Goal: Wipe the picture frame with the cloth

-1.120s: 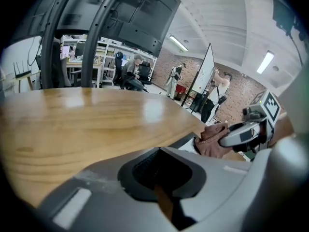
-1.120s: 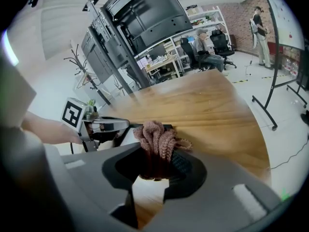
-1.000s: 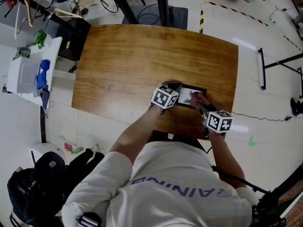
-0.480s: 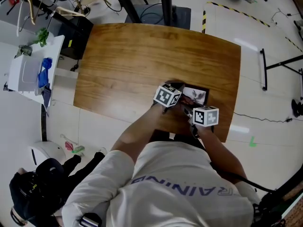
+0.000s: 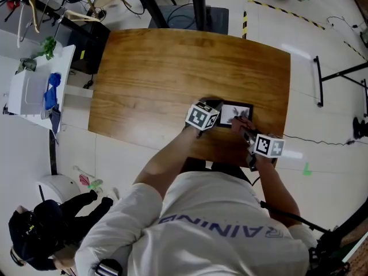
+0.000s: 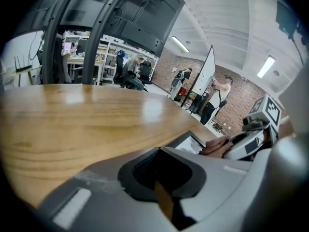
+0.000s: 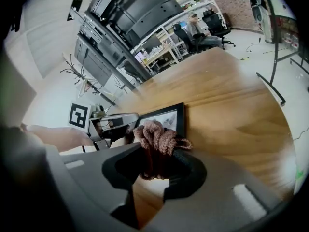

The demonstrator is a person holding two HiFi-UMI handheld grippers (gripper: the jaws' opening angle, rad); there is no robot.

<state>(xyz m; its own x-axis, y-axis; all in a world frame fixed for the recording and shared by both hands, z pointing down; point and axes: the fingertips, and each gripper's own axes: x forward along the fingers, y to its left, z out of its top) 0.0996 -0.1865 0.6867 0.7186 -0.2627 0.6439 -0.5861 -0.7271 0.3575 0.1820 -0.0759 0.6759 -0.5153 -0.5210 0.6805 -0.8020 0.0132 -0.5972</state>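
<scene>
A black picture frame [image 5: 234, 112] with a white picture lies flat near the front right of the wooden table [image 5: 172, 68]. My left gripper [image 5: 217, 119] is at the frame's left end and looks shut on its edge; in the left gripper view the frame [image 6: 186, 143] runs out from behind the jaws [image 6: 161, 182]. A bunched pinkish-brown knitted cloth [image 7: 157, 139] is held in my shut right gripper [image 7: 154, 166]. The cloth [image 5: 244, 122] rests on the frame's right part [image 7: 164, 116]. The right gripper [image 5: 247, 129] comes in from the table's front edge.
The frame is close to the table's front and right edges. On the floor at the left stand a white cart [image 5: 31, 91] with a blue item and a dark bag [image 5: 40, 234]. A black stand post [image 5: 198, 4] rises behind the table.
The right gripper swept the cloth left over the frame half a second ago, then came back right and toward the front edge. The left gripper stayed put.
</scene>
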